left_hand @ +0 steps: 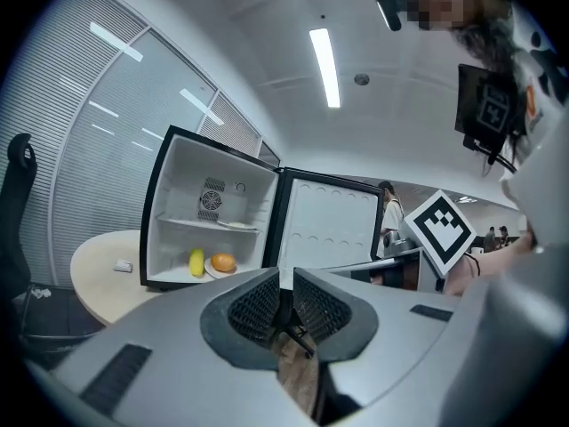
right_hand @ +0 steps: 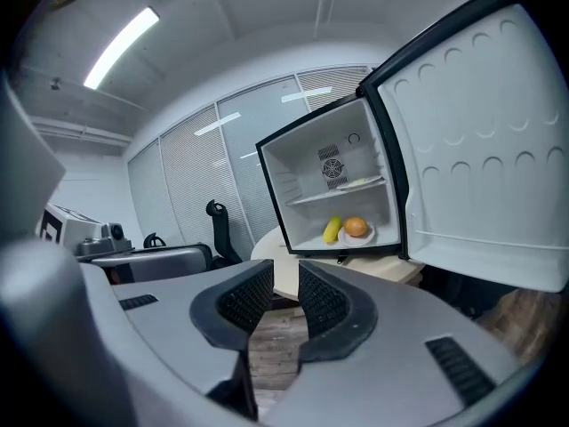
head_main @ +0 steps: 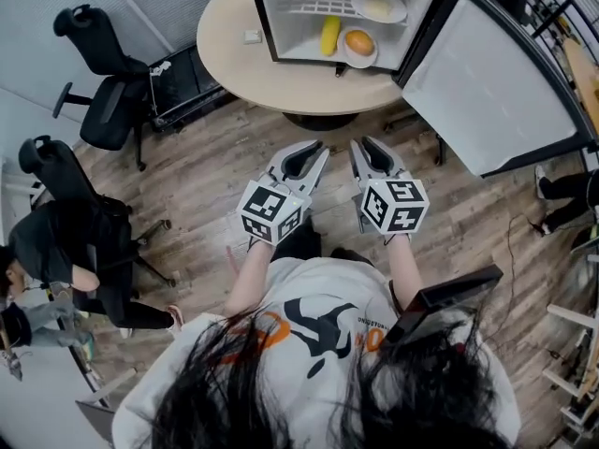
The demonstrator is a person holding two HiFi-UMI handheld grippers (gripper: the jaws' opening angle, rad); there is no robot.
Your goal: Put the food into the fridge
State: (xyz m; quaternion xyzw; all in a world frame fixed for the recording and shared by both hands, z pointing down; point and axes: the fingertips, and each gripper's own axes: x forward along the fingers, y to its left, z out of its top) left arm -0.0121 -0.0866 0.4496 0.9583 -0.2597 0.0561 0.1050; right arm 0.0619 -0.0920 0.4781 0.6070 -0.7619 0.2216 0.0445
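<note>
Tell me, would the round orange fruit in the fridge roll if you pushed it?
Probably: the orange fruit looks round, so a push could roll it. Its plate looks shallow and might not stop it. Plump shape suggests firm.

White T-shirt [head_main: 277,286]; black and orange print [head_main: 316,322]

Office, black swivel chairs [head_main: 108,110], round meeting table [head_main: 229,54], blind-covered glass walls [left_hand: 98,167], strip ceiling lights [left_hand: 324,65]
</note>
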